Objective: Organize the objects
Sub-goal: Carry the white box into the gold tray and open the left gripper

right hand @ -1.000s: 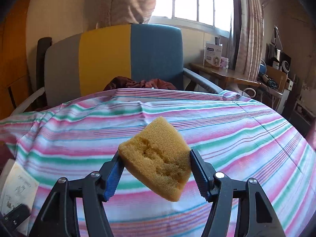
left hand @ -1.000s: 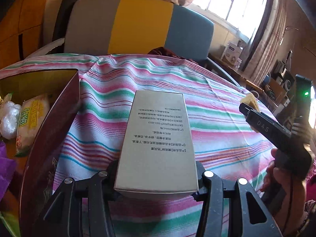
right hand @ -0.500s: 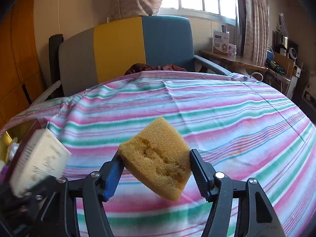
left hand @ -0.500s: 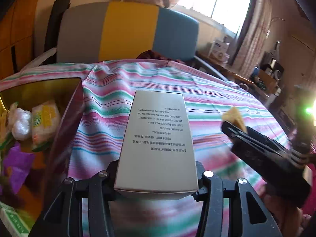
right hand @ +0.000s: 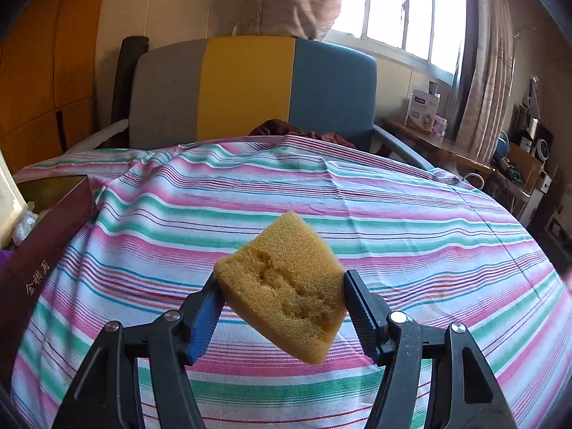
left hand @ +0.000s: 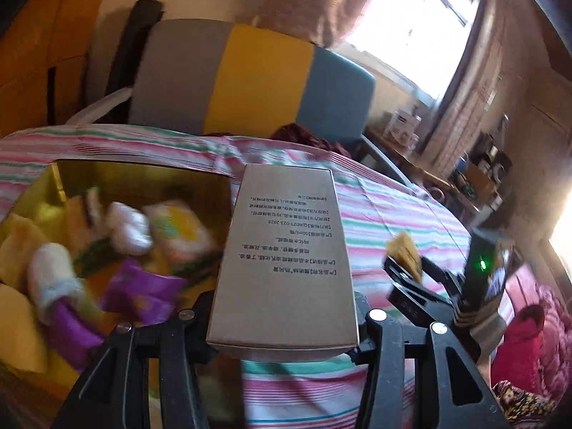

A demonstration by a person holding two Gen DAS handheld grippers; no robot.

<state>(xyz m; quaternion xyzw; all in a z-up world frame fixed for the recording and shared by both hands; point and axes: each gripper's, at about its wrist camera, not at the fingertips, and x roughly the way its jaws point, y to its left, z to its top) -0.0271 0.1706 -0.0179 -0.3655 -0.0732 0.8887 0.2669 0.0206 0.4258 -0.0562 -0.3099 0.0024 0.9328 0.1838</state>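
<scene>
Left gripper [left hand: 282,336] jaws clamping carton [left hand: 286,268], right gripper [right hand: 282,307] jaws clamping sponge [right hand: 286,286] (left view alone shows box contents [left hand: 125,243])

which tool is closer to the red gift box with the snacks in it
Left. The left tool, holding the carton, hangs beside the red box; the right tool, gripping the sponge, is over the striped cloth.

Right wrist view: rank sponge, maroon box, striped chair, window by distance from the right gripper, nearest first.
1. sponge, clamped in the right gripper.
2. maroon box, left edge, on the striped cloth.
3. striped chair, behind the table.
4. window, top right, behind the chair.
</scene>
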